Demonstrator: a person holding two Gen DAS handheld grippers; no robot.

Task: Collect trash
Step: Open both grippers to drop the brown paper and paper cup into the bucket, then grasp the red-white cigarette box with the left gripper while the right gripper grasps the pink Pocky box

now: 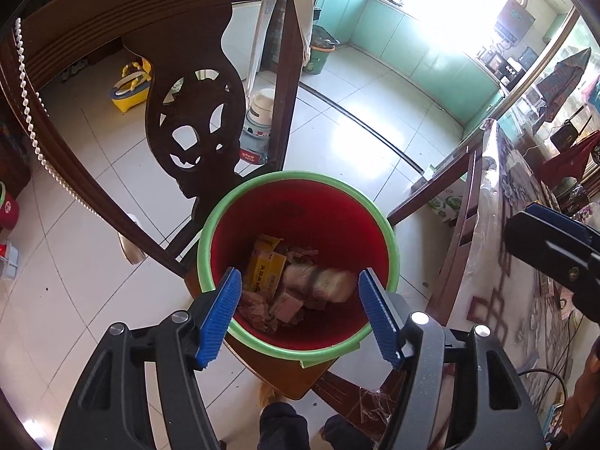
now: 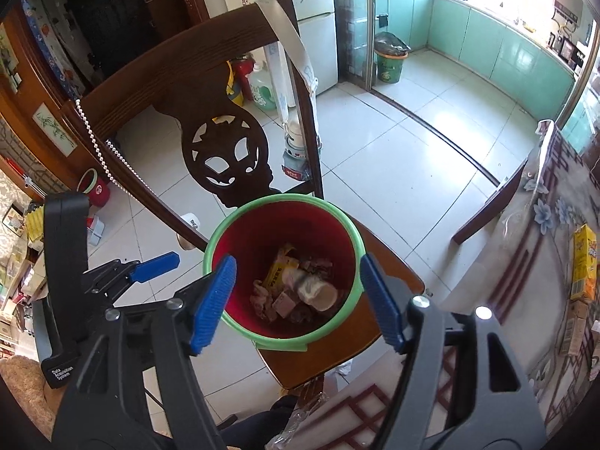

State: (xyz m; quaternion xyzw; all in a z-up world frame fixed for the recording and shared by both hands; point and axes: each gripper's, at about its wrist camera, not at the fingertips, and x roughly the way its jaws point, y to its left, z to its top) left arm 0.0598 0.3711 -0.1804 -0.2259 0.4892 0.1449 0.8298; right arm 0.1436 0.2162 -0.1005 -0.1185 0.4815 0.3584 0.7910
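Bin (image 1: 300,195), red inside with green rim, sits on wooden chair seat (image 2: 390,262), toward seat's back edge, touching carved backrest (image 1: 195,127). Trash in bin bottom: yellow wrapper (image 1: 264,266), crumpled paper (image 1: 318,281). My left gripper (image 1: 296,300) hangs over bin, fingers wide, nothing between. My right gripper (image 2: 296,292) likewise above bin, fingers wide, empty. Yellow carton (image 2: 583,266) lies on table's patterned cloth (image 2: 532,262).

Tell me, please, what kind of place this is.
Most likely a home dining area beside a kitchen: a carved wooden chair, a white refrigerator, and green kitchen cabinets behind.
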